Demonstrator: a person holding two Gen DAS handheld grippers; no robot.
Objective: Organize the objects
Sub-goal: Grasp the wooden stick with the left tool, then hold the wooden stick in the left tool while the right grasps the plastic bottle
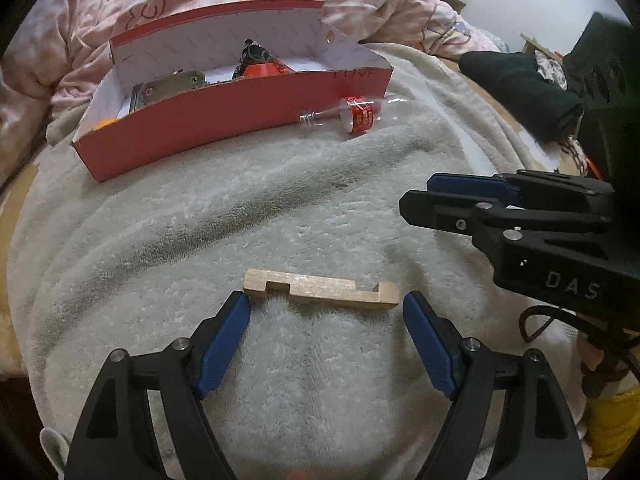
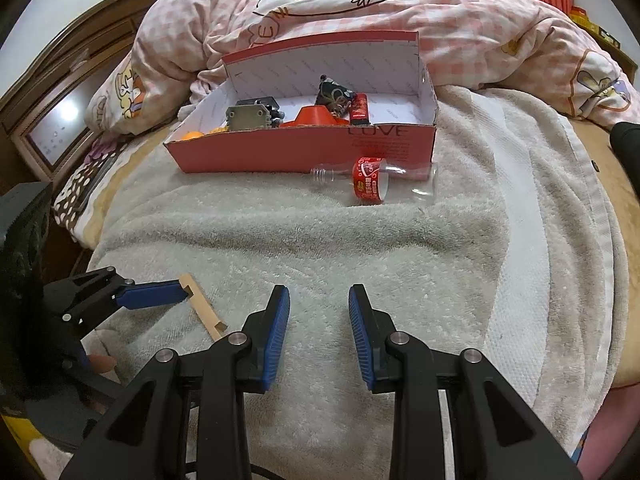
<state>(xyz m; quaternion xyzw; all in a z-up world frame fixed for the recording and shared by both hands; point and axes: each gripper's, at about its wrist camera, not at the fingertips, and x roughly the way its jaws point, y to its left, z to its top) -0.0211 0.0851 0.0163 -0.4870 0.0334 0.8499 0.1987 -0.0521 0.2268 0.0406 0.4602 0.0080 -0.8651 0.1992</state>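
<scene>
A notched wooden bar lies flat on the grey towel. My left gripper is open, its blue pads either side of the bar's ends, just short of it. The bar also shows in the right wrist view, with the left gripper's pad at its far end. My right gripper is open and empty over bare towel; it shows in the left wrist view at the right. A red cardboard box holds several small objects. A clear plastic bottle with a red label lies in front of it.
A pink checked quilt is bunched behind the box. A black cloth lies at the far right. A wooden headboard stands at the left. The box also shows in the left wrist view, with the bottle beside it.
</scene>
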